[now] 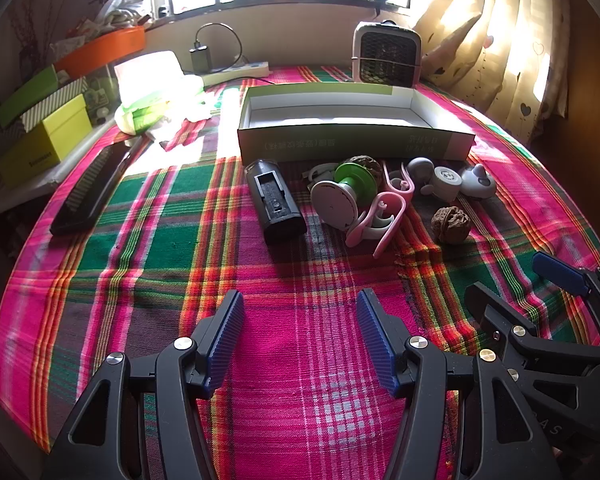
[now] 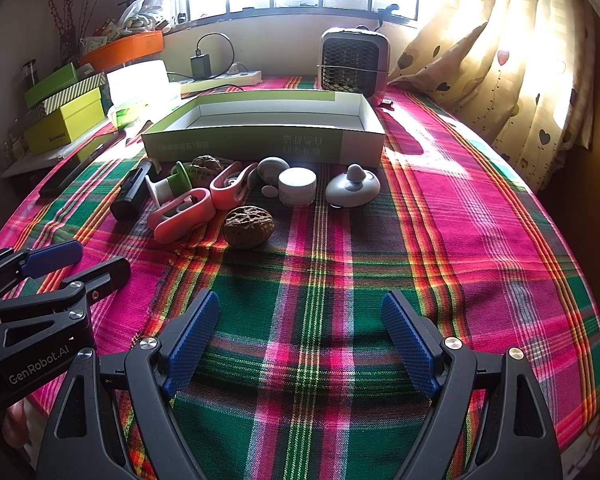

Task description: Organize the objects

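Behind your stuff there's a small space heater (image 2: 354, 62), a power strip (image 2: 224, 80) with a charger (image 2: 201, 65), heart-print curtains (image 2: 512, 60), and stacked green boxes (image 2: 66, 114).

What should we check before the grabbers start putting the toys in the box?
1. Left gripper open and empty: ok.
2. Right gripper open and empty: ok.
3. Box open with room inside: ok.
4. Near walnut lying apart, easy to reach: ok.
5. Pink clips free of the green spool: not ok, they are crowded together.
6. Second walnut clear to grab: cannot tell, partly hidden.
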`<state>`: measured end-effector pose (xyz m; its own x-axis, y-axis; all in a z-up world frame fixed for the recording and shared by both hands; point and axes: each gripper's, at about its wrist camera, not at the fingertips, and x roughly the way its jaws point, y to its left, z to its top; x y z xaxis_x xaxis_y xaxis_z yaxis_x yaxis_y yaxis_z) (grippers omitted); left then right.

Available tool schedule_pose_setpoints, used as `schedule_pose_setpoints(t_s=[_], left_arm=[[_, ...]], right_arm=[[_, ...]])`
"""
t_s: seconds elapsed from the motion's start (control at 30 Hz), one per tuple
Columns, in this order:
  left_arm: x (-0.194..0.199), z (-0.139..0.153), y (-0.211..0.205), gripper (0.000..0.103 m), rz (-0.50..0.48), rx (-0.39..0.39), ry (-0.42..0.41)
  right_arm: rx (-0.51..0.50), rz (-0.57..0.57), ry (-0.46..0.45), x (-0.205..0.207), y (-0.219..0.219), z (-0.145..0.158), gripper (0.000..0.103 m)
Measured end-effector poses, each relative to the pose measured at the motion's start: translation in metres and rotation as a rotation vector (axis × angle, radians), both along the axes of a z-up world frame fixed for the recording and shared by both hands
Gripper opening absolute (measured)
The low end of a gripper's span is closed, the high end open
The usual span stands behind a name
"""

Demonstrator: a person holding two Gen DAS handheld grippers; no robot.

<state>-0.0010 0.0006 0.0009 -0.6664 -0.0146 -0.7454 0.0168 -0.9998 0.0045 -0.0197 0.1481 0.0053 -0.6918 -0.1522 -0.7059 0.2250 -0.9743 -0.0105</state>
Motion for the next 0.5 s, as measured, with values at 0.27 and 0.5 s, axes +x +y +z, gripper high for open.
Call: schedule_pose_setpoints(t_s=[0.27, 0.5], left_arm=[[0.0001, -0.0001, 0.0002, 0.057, 0.000, -0.001, 0.001], [0.0002, -0.0002, 0.0001, 0.057, -0.001, -0.001, 0.000]], right_arm=[[0.000, 0.000, 0.001, -0.0006, -0.0009, -0.0003, 0.084], [0.001, 0.000, 0.001, -0.0005, -0.0001, 0.0000, 0.084]])
